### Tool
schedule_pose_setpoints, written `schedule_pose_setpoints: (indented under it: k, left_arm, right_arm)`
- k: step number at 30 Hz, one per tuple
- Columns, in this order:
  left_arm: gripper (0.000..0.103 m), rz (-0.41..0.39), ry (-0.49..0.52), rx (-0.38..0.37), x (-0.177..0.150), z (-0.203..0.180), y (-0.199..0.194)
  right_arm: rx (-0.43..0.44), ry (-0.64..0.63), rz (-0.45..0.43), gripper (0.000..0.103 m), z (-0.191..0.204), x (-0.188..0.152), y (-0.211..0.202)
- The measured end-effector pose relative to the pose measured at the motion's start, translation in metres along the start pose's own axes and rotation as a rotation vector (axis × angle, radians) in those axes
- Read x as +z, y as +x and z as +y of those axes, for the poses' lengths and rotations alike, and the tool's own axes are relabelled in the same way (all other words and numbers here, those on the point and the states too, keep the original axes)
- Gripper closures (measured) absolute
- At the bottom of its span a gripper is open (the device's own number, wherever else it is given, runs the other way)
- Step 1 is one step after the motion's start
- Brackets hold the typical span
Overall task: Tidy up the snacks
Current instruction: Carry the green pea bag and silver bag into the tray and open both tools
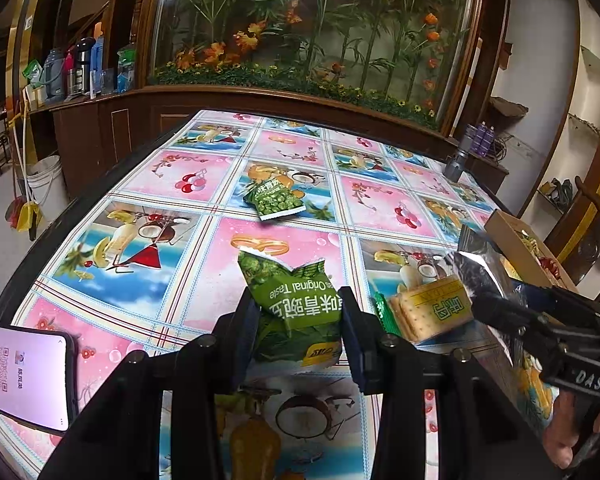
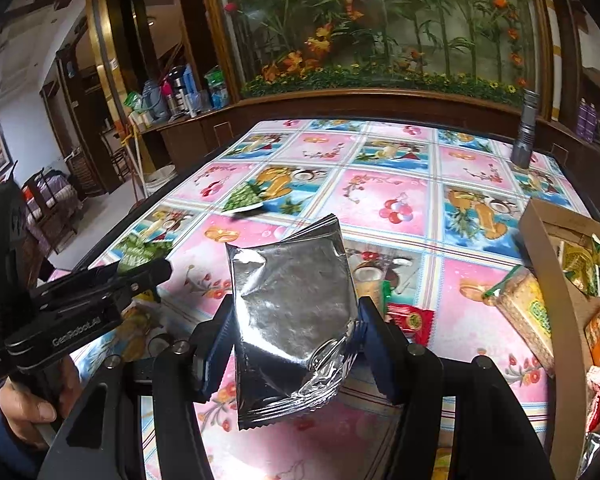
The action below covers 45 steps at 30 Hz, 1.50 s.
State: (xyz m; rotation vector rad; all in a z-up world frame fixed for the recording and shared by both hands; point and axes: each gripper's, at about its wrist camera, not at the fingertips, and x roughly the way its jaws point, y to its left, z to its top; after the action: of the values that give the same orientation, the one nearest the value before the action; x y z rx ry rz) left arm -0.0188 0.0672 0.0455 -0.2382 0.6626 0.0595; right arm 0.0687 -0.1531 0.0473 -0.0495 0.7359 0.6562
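In the left wrist view, my left gripper (image 1: 298, 304) is shut on a green pea packet (image 1: 300, 300), held just above the patterned tablecloth (image 1: 148, 176). A second green pea packet (image 1: 274, 200) lies farther back on the table. In the right wrist view, my right gripper (image 2: 296, 308) is shut on a silver foil packet (image 2: 292, 312), lifted off the table and standing upright between the fingers (image 2: 220, 344). A cracker packet (image 2: 524, 304) and a red packet (image 2: 412, 320) lie beside an open cardboard box (image 2: 556, 280) with several snacks in it.
A lit phone (image 1: 24, 376) lies at the near left table edge. A grey flashlight (image 2: 524, 140) stands at the far right corner. The left gripper (image 2: 140, 280) and a hand (image 2: 32, 404) fill the right wrist view's left side. A wooden cabinet with artificial flowers (image 1: 300, 40) stands behind the table.
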Motion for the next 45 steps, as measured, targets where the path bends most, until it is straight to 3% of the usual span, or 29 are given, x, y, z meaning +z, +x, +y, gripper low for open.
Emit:
schedule_pose_setpoints:
  k: [11, 15, 23, 31, 34, 41, 45]
  left_arm:
    - [0.065, 0.009, 0.005, -0.017, 0.000, -0.002, 0.003]
    - [0.065, 0.024, -0.013, -0.051, 0.001, -0.001, 0.004]
    - [0.065, 0.041, 0.026, -0.116, 0.011, -0.037, -0.005]
    - [0.065, 0.057, 0.116, -0.265, 0.030, -0.136, 0.001]
    - [0.065, 0.084, 0.142, -0.368, 0.032, -0.189, 0.006]
    - [0.064, 0.152, 0.235, -0.546, 0.015, -0.288, 0.013]
    - [0.064, 0.195, 0.284, -0.585, -0.001, -0.323, 0.022]
  right_arm:
    - [-0.067, 0.150, -0.080, 0.040, -0.052, 0.015, -0.024]
    - [-0.076, 0.278, -0.155, 0.040, -0.084, 0.022, -0.058]
    - [-0.168, 0.358, -0.210, 0.040, -0.136, 0.012, -0.112]
    - [-0.235, 0.498, -0.259, 0.040, -0.203, -0.009, -0.141]
    - [-0.284, 0.524, -0.272, 0.040, -0.219, -0.013, -0.144]
    - [-0.282, 0.551, -0.251, 0.040, -0.241, -0.023, -0.149]
    - [-0.293, 0.589, -0.238, 0.040, -0.260, -0.034, -0.156]
